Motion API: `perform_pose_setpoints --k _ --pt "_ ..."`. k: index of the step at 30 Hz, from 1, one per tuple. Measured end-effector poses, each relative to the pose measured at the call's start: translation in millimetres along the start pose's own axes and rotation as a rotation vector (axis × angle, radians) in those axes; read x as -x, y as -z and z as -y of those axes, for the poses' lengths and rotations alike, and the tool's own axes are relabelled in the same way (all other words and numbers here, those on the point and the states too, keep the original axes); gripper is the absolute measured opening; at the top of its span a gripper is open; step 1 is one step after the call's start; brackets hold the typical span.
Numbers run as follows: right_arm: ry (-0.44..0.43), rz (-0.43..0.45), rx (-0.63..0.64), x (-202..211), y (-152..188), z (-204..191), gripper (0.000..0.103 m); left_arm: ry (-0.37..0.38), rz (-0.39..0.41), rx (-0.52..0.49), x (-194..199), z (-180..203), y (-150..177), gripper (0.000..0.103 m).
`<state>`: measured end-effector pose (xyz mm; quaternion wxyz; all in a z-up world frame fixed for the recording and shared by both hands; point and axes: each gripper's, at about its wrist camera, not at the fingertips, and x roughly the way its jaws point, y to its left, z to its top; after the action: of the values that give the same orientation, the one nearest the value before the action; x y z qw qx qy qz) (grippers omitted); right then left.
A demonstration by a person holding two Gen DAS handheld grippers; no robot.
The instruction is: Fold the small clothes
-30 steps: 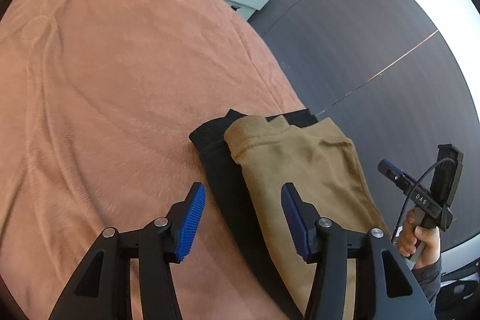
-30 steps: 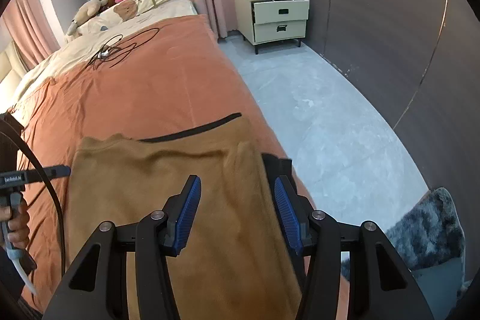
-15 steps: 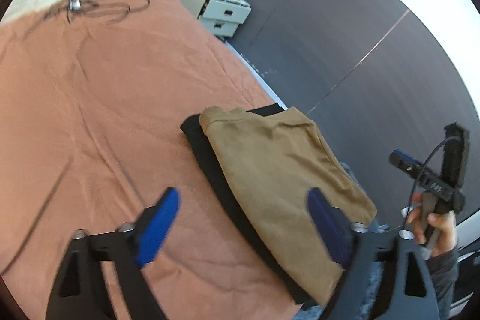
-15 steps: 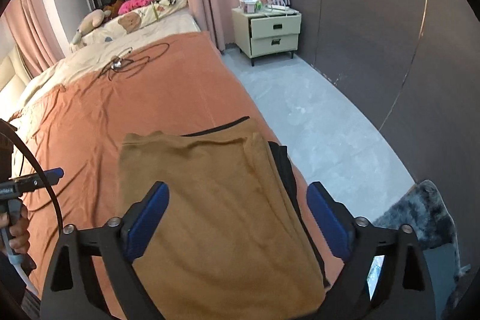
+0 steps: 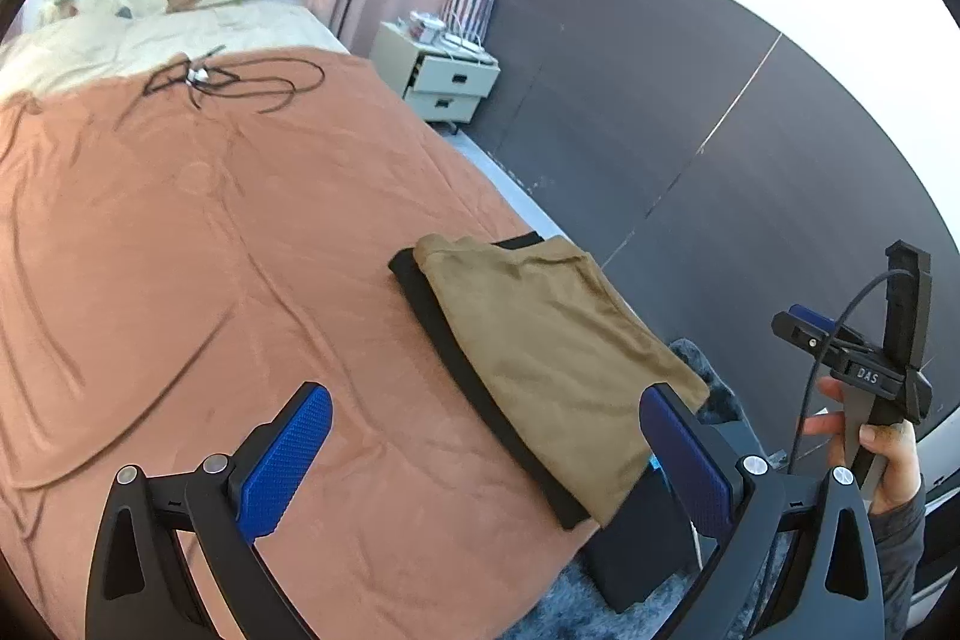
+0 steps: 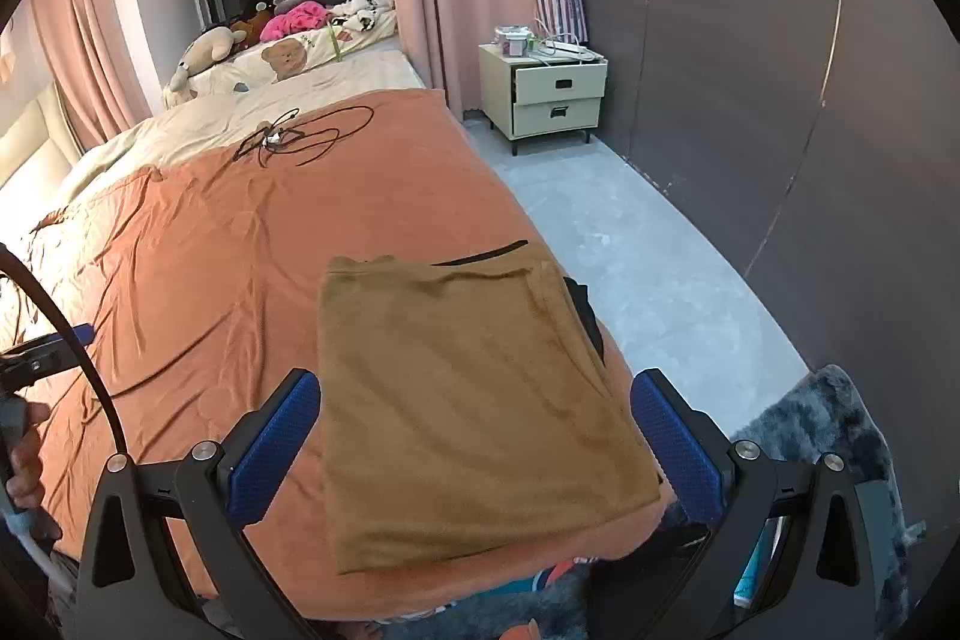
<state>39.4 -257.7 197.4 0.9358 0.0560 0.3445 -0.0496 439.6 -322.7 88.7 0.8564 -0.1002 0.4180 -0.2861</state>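
Observation:
A folded tan garment [image 5: 558,340] lies on top of a folded black garment [image 5: 444,340] near the edge of the orange-brown bed cover [image 5: 210,250]. In the right wrist view the tan garment [image 6: 468,388] covers nearly all of the black one [image 6: 585,316]. My left gripper [image 5: 486,454] is open wide and empty, held above the bed, near the stack. My right gripper [image 6: 474,448] is open wide and empty above the stack's near edge. The right gripper also shows at the right of the left wrist view [image 5: 864,370].
A tangle of black cable [image 6: 300,139] lies far up the bed. Pillows and soft toys [image 6: 282,34] sit at the head. A bedside cabinet [image 6: 552,97] stands by the dark wall. A grey shaggy rug [image 6: 834,418] lies on the floor beside the bed.
Both grippers opened from a narrow gap to wide open and pulled back and up from the stacked garments, which stayed lying on the bed.

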Motion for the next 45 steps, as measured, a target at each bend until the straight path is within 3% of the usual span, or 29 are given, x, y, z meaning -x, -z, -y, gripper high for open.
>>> perform_pose_setpoints --k 13,25,33,39,45 --pt "-0.020 0.044 0.031 56.0 19.6 -57.3 0.103 -0.041 0.084 -0.028 115.8 -19.2 30.9 0.103" --pt "-0.055 0.060 0.034 89.5 40.8 -98.2 0.103 -0.099 0.148 -0.128 213.4 -43.0 59.0 0.103" --pt "-0.047 0.080 0.034 103.6 57.0 -112.1 0.103 -0.104 0.200 -0.126 264.3 -51.8 80.0 0.103" --pt "-0.020 0.085 0.004 117.7 77.2 -129.6 0.103 -0.143 0.239 -0.113 291.7 -59.7 104.8 0.103" --pt "-0.052 0.124 -0.013 137.2 104.2 -146.7 0.103 -0.194 0.252 -0.094 315.2 -71.8 128.1 0.103"
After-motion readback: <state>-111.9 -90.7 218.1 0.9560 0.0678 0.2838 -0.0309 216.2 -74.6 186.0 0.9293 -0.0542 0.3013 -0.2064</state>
